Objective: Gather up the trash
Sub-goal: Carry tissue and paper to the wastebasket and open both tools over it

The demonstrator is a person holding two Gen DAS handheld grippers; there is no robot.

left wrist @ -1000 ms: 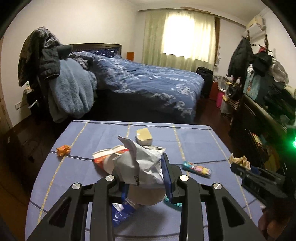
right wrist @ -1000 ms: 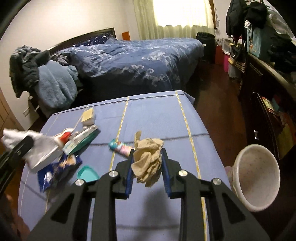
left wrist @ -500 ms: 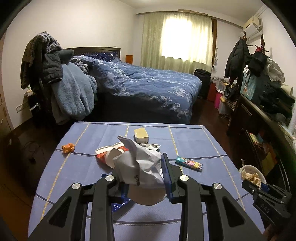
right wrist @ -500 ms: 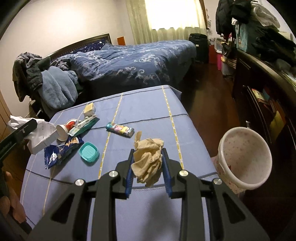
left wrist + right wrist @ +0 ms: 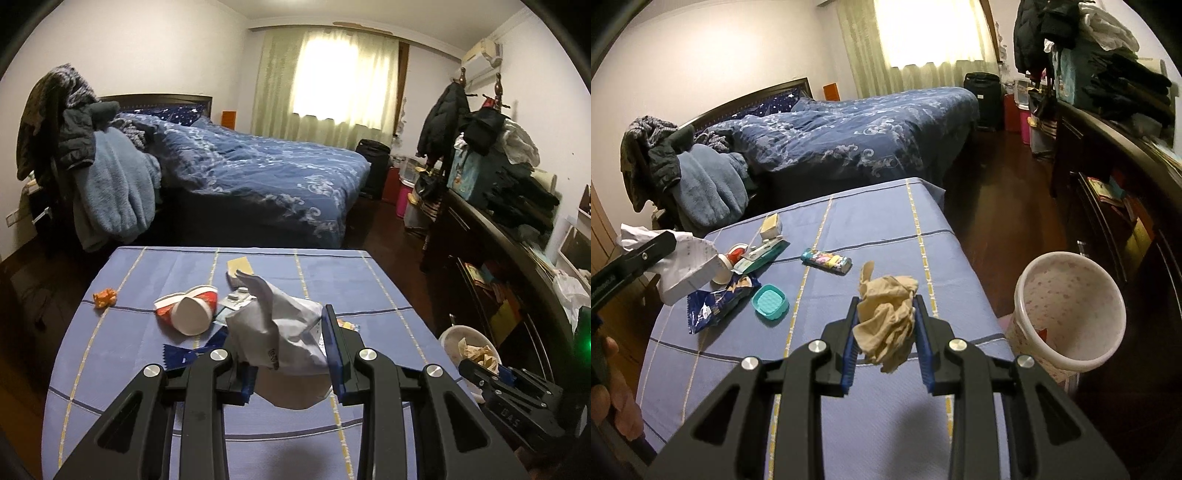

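Blue-padded left tool (image 5: 291,347): clamped on a crumpled white paper bag (image 5: 280,332), held above the bench (image 5: 122,339).
White paper bag: long axis runs away from the camera; its twisted tip points up and toward the bed (image 5: 258,177).
Right tool (image 5: 886,332): fingers closed on a wad of tan tissue (image 5: 886,321), held over the near right part of the bench.
Tan tissue: long axis roughly upright between the pads; a thin tail points up, a loose fold hangs below.
Waste bin (image 5: 1071,306): pale, speckled; stands on the floor just beside the right edge of the bench, mouth tilted toward the right wrist camera.
Remaining litter on the bench: paper cup (image 5: 192,314) on its side, base toward the left wrist camera; blue snack wrapper (image 5: 716,302); teal lid (image 5: 770,301); colourful wrapper (image 5: 827,260), long axis across the bench; orange scrap (image 5: 105,297) near the left edge.
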